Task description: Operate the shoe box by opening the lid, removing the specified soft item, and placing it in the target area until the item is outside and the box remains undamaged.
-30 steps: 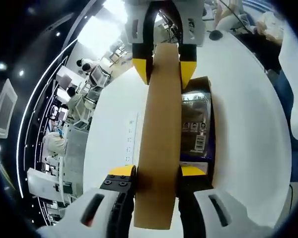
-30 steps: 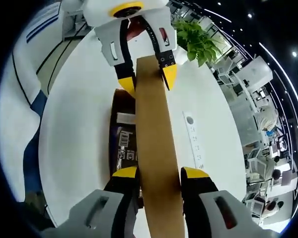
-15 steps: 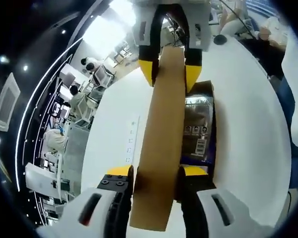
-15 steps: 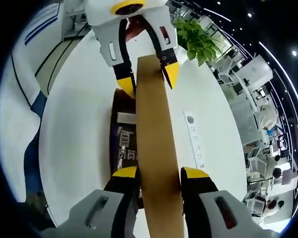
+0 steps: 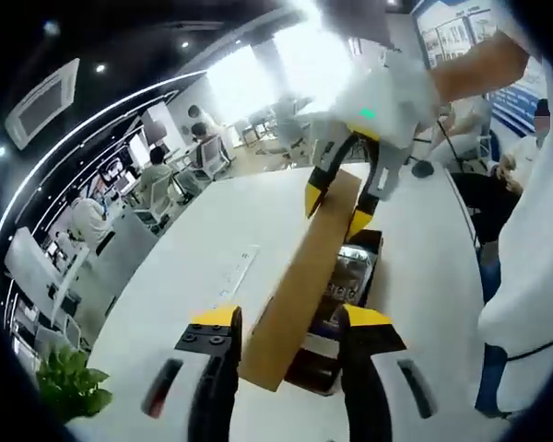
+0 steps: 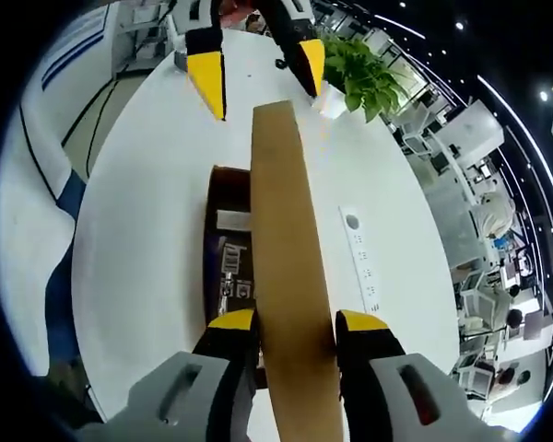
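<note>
Left gripper [image 5: 290, 324]: yellow-tipped black jaws with small screws, on grey-white housing with dark slots. Right gripper [image 6: 295, 324]: same yellow tips and pale grey housing; seen opposite at one o'clock, a green light glows on its white body.

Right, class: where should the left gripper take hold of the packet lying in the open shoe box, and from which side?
Pinch the packet by its exposed long edge, from above, on the side away from the lid; the right gripper holds that lid tilted over the other edge.
</note>
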A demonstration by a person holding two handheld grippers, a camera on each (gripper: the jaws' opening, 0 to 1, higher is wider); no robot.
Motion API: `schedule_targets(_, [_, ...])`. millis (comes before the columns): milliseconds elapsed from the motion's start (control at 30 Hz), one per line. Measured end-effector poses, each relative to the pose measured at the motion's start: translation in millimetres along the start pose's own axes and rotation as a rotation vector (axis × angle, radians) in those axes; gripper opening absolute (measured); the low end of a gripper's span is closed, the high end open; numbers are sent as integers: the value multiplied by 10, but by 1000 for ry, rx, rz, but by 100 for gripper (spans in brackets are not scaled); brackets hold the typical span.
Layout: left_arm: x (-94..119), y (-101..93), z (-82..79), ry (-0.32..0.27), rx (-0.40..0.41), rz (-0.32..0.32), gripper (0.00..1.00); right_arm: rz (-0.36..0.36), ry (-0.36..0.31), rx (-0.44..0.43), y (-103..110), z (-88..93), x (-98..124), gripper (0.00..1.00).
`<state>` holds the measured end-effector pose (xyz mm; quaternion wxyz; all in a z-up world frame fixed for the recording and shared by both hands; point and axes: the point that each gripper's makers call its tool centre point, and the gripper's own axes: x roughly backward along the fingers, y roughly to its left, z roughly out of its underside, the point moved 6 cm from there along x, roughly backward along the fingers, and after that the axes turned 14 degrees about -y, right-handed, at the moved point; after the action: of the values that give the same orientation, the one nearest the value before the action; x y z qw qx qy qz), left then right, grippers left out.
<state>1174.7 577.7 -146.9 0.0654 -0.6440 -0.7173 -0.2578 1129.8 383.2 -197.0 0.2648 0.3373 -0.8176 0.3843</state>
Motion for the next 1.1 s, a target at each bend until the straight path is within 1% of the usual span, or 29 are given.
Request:
schedule_targets(33, [35, -81, 37, 23, -15, 37, 42, 1, 0, -1, -1, -1, 0, 32])
schedule_targets(133, [61, -246, 177, 91, -93, 90, 41, 4, -1, -6, -11, 0, -4, 33])
schedule_targets(167, [57, -314, 251, 132, -119, 114, 41, 5, -1, -7, -7, -2, -1, 33])
schedule_targets(200, [49, -329, 271, 136, -122, 116, 43, 5, -1, -7, -6, -3, 0, 33])
schedule_targets(233, [-1, -453, 311, 129, -101, 132, 45, 6, 0, -9, -10, 1, -6, 33])
schedule_targets(267, [-28, -488, 351, 133, -99, 139, 47, 7, 0, -10, -13, 1, -7, 33])
schedule_targets(333, [-80, -555, 432, 155, -120, 157, 47, 8, 0, -12, -15, 3, -7, 33])
schedule_targets(367, [-103, -567, 461, 162, -125, 163, 47, 9, 0, -13, -14, 7, -9, 33])
schedule_targets(433, [-160, -542, 591, 180, -137, 165, 47, 8, 1, -11, -7, 9, -7, 33])
schedule_targets(467, [-189, -550, 624, 200, -165, 166, 47, 8, 2, -11, -3, 7, -4, 33])
schedule_targets(500, [-208, -562, 654, 206, -179, 169, 47, 9, 3, -12, -5, 11, -7, 33])
schedule_targets(633, [-298, -636, 850, 226, -171, 187, 46, 10, 4, -10, -5, 14, -11, 33])
schedule_targets(733, [-377, -636, 984, 248, -169, 200, 45, 10, 7, -10, 1, 14, -7, 33])
schedule_targets(833, [-455, -611, 1045, 266, -180, 212, 44, 11, 10, -10, 3, 18, -12, 33])
schedule_targets(867, [-505, -582, 1106, 278, -185, 219, 44, 10, 11, -10, 8, 17, -9, 33])
schedule_targets(967, [-583, -573, 1127, 277, -176, 230, 43, 12, 12, -13, 5, 24, -17, 33])
schedule_targets(1000, [-633, -564, 1197, 278, -185, 242, 41, 13, 12, -15, 1, 30, -24, 33])
schedule_targets(1033, [-651, -567, 1219, 276, -197, 247, 39, 13, 12, -16, 3, 26, -21, 33])
schedule_targets(1067, [-649, -594, 1193, 283, -237, 258, 37, 15, 12, -18, 6, 22, -15, 33])
schedule_targets(1100, [-648, -602, 1197, 291, -238, 262, 38, 16, 11, -19, 7, 20, -14, 33])
